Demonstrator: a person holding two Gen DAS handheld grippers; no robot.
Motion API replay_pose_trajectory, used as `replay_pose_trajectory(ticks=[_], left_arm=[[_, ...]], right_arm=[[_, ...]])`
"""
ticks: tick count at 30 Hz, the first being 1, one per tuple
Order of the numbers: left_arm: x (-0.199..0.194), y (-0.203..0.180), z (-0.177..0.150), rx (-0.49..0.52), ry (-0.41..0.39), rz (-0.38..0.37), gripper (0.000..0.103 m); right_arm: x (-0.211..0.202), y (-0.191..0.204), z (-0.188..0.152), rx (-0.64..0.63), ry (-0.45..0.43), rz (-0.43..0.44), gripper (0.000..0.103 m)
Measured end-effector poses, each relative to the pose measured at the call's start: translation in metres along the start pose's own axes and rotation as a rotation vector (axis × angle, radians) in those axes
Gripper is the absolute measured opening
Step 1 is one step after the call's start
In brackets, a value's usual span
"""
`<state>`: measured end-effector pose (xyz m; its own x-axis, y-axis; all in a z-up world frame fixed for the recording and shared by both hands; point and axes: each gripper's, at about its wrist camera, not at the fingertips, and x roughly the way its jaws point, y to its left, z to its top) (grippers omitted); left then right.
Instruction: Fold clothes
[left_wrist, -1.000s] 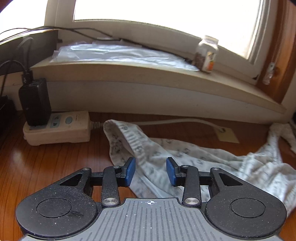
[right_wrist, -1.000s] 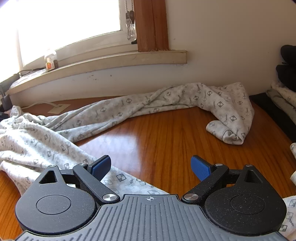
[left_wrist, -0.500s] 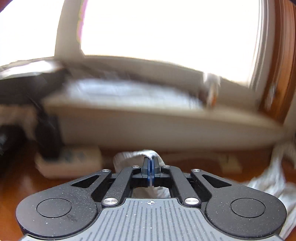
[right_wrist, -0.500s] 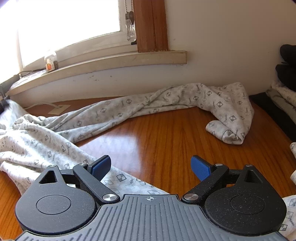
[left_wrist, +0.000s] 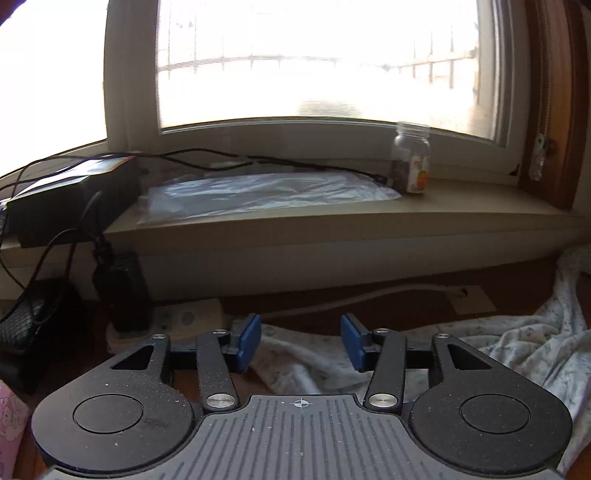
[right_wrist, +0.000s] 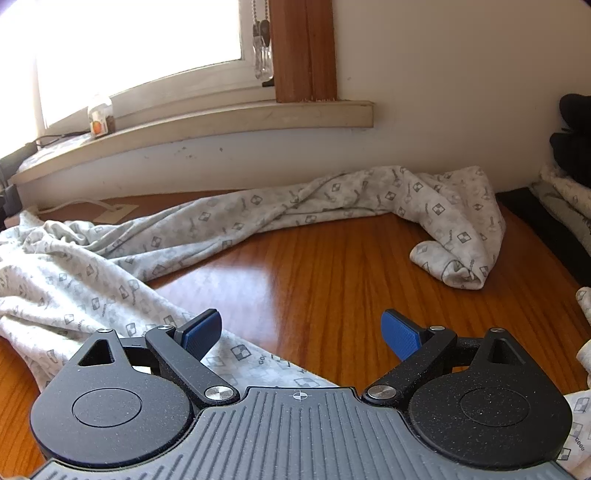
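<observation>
Jaws: left gripper (left_wrist: 300, 342) opening, empty; right gripper (right_wrist: 302, 335) wide. Patterned garment (right_wrist: 92, 273) crumpled.

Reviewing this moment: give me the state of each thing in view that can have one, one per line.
left gripper: jaws opening, pads apart, cloth below them, not pinched.
right gripper: open, nothing held.
patterned garment: unfolded, crumpled, spread on the wooden table.
jar: upright on the windowsill; lid not discernible.
black adapter: plugged into the power strip.
</observation>
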<state>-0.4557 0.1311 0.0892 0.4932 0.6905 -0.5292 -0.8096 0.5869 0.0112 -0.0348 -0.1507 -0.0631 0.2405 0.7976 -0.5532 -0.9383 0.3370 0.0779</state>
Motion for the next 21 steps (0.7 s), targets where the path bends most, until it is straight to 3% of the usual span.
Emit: replay_pose_trajectory(ticks=[6,11,21], left_arm=[[0.023,-0.069,-0.001,0.079,0.002,-0.131,0.068],[0.019,-0.11,-0.008,0.146,-0.005,-0.209,0.073],[-0.016,-0.088,-0.024,0.153,-0.001,-0.203,0.077]], right_arm=[[0.001,0.0,0.0,-0.003,0.002,-0.007,0.093],[-0.001,0.0,-0.001,0.0,-0.005,-0.016,0.093],[-0.003,-0.007,-0.001,0.037,-0.019,0.025,0.095]])
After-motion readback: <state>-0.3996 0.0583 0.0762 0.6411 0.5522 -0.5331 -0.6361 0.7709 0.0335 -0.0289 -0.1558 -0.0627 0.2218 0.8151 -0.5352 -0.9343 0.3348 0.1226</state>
